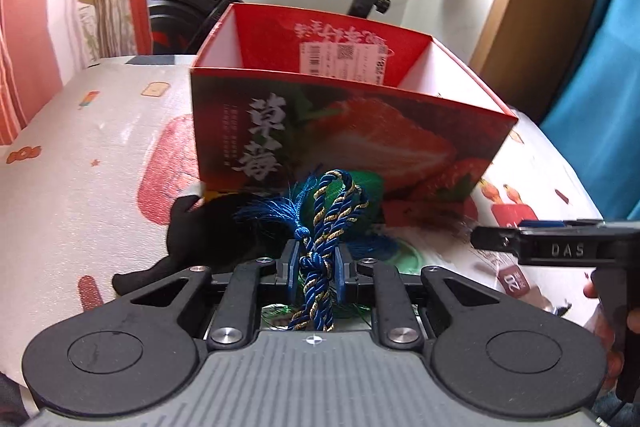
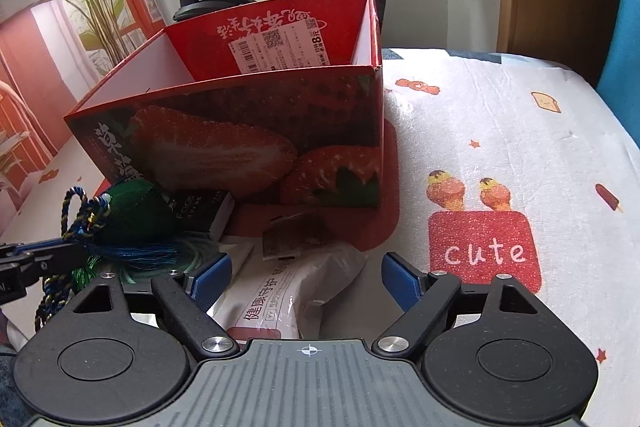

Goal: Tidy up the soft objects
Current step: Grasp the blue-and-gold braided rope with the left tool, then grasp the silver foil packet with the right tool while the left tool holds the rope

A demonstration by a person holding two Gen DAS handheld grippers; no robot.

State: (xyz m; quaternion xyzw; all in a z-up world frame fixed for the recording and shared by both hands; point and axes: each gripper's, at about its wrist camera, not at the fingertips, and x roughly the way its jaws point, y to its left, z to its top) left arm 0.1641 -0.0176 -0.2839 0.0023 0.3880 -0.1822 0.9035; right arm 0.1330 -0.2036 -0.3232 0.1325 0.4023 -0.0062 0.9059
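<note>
Just before the red strawberry box (image 1: 352, 123), the left gripper (image 1: 316, 263) is clenched on the blue-and-gold cord (image 1: 320, 255); the right gripper (image 2: 306, 271) gapes around a white packet (image 2: 280, 291), also box-side.

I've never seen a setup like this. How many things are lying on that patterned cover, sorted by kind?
Boxes: 2 (red strawberry box, small black carton)
Plastic packets: 2 (white packet, small clear packet)
Pouches: 1 (green corded pouch)
Cloths: 1 (black cloth)
Total: 6 that I can make out
</note>
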